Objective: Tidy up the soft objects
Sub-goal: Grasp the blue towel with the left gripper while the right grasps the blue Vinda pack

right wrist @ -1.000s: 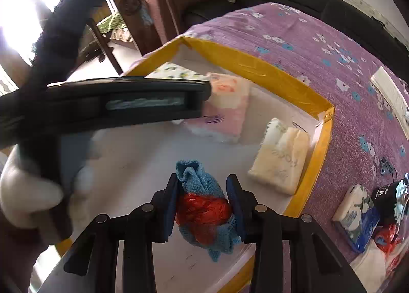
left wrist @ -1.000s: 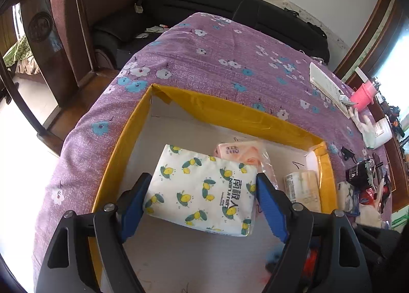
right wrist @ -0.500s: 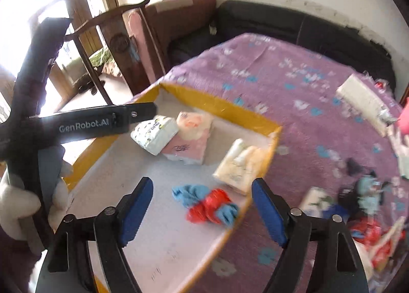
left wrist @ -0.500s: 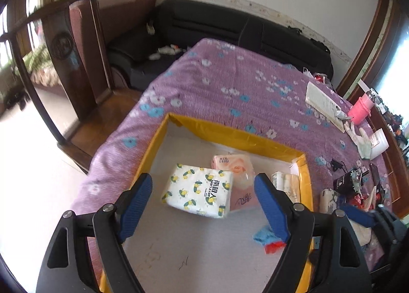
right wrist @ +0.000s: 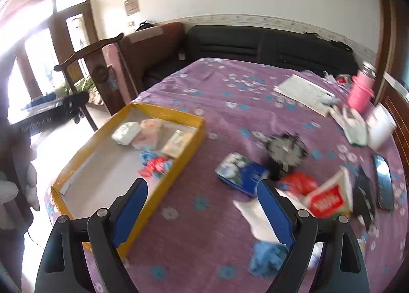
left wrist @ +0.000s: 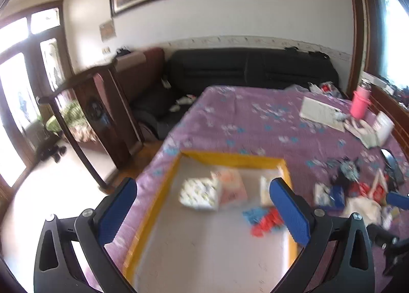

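Observation:
A yellow-rimmed tray (right wrist: 189, 151) (left wrist: 232, 158) lies on the purple flowered cloth. In it lie a lemon-print tissue pack (left wrist: 199, 192) (right wrist: 126, 133), a pink pack (left wrist: 231, 185) (right wrist: 148, 133), a cream pack (right wrist: 179, 143) and a blue-and-red cloth bundle (left wrist: 264, 218) (right wrist: 154, 164). My left gripper (left wrist: 204, 216) is open and empty, raised above the tray. My right gripper (right wrist: 202, 215) is open and empty above the cloth, right of the tray. A blue tissue pack (right wrist: 240, 171), a red-and-white pack (right wrist: 326, 199) and a blue cloth (right wrist: 268, 256) lie near it.
A black round gadget (right wrist: 286, 151), a pink bottle (right wrist: 361, 91), papers (right wrist: 304, 93), a phone (right wrist: 383, 180) and white items clutter the right side of the table. A black sofa (left wrist: 245, 68) and a wooden chair (left wrist: 102, 114) stand behind.
Both grippers opened, released their items in the tray and pulled back and up. The right gripper swung right, over the cloth beside the tray.

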`<action>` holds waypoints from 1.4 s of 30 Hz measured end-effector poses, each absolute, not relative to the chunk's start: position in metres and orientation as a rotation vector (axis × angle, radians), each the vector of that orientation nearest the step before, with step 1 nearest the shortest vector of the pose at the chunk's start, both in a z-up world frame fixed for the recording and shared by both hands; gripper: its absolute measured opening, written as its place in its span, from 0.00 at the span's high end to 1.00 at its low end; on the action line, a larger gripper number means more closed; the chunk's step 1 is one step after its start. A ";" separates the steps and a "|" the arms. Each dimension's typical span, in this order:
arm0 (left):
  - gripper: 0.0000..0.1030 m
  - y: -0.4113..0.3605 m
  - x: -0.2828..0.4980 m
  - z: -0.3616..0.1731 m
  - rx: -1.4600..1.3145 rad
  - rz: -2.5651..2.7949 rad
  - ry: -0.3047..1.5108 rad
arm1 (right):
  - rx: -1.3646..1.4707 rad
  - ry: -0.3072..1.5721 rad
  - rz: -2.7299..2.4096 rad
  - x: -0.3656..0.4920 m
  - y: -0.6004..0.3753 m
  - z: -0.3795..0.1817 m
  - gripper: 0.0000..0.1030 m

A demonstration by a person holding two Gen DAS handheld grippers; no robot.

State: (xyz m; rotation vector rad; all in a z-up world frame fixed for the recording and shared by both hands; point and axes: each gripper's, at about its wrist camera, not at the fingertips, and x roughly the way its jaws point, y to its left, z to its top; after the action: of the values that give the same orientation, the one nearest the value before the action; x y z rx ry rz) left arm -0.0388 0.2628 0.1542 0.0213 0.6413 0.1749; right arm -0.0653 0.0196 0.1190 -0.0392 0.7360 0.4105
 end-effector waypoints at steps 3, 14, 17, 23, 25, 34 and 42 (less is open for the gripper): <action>0.00 0.256 -0.047 0.148 -0.002 0.141 0.668 | -0.008 0.729 0.389 -0.075 -0.005 0.115 0.12; 0.00 0.206 -0.060 0.111 -0.126 -0.043 0.799 | 0.146 0.768 0.211 -0.090 -0.120 0.081 0.11; 0.00 0.190 -0.056 0.099 -0.120 -0.081 0.823 | 0.197 0.778 0.167 -0.094 -0.149 0.070 0.11; 0.00 0.121 -0.052 0.080 -0.004 -0.205 0.858 | 0.254 0.810 0.113 -0.091 -0.184 0.045 0.11; 0.00 0.095 -0.049 0.072 0.014 -0.258 0.881 | 0.274 0.813 0.109 -0.090 -0.192 0.040 0.11; 0.06 -0.009 -0.051 0.026 0.209 -0.400 0.929 | 0.323 0.809 0.097 -0.096 -0.216 0.035 0.11; 0.70 0.023 -0.059 0.023 0.086 -0.440 0.971 | 0.292 0.797 0.165 -0.099 -0.206 0.038 0.11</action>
State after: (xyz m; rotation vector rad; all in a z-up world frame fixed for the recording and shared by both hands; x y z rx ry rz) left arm -0.0593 0.0230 0.0227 0.0855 0.9710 -0.4396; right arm -0.0988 -0.2063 0.0378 0.2918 0.7973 0.1646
